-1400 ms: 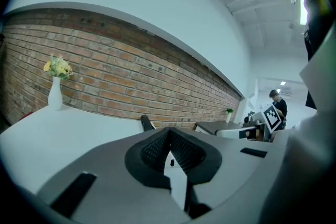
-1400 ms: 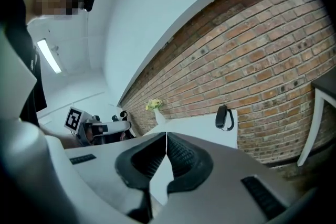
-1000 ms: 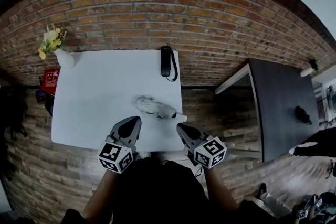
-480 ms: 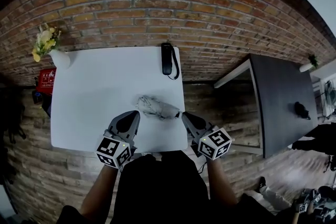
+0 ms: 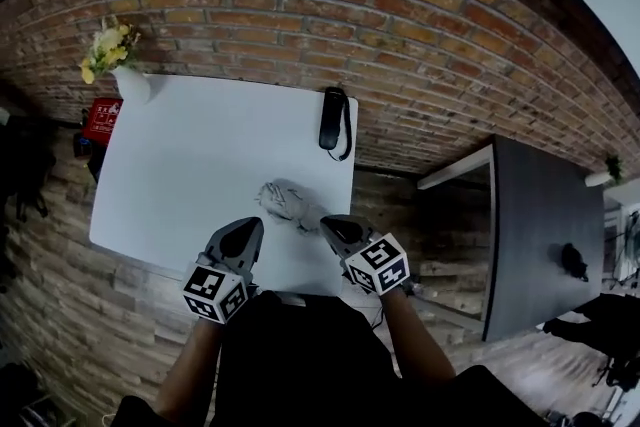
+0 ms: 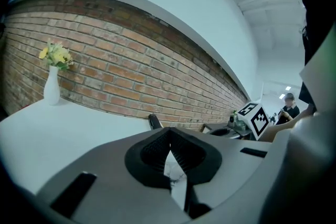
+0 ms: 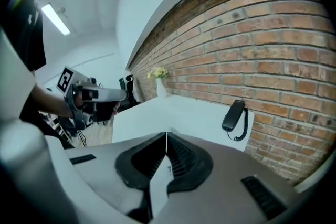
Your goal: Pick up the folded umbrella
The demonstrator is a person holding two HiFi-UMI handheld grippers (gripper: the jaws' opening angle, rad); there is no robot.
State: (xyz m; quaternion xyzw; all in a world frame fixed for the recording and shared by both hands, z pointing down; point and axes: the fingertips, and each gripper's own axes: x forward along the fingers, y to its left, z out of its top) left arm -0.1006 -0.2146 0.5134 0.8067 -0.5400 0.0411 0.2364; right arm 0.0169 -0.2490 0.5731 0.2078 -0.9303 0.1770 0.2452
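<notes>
The folded umbrella (image 5: 283,199), grey with a light pattern, lies on the white table (image 5: 190,155) near its front right corner. My right gripper (image 5: 330,222) is shut and empty, its tip just beside the umbrella's near right end. My left gripper (image 5: 247,228) hovers over the table a little to the left of the umbrella, jaws together with nothing in them. In the left gripper view the jaw tips (image 6: 169,134) meet. In the right gripper view the tips (image 7: 166,136) also meet, and the umbrella is hidden behind them.
A black handset-shaped object with a loop (image 5: 333,118) lies at the table's far right edge against the brick wall (image 5: 400,25). A white vase of yellow flowers (image 5: 125,75) stands at the far left corner. A dark table (image 5: 545,225) stands to the right.
My right gripper has moved left and forward to the umbrella's near end. The left gripper has shifted slightly lower. The head view has swung a little.
</notes>
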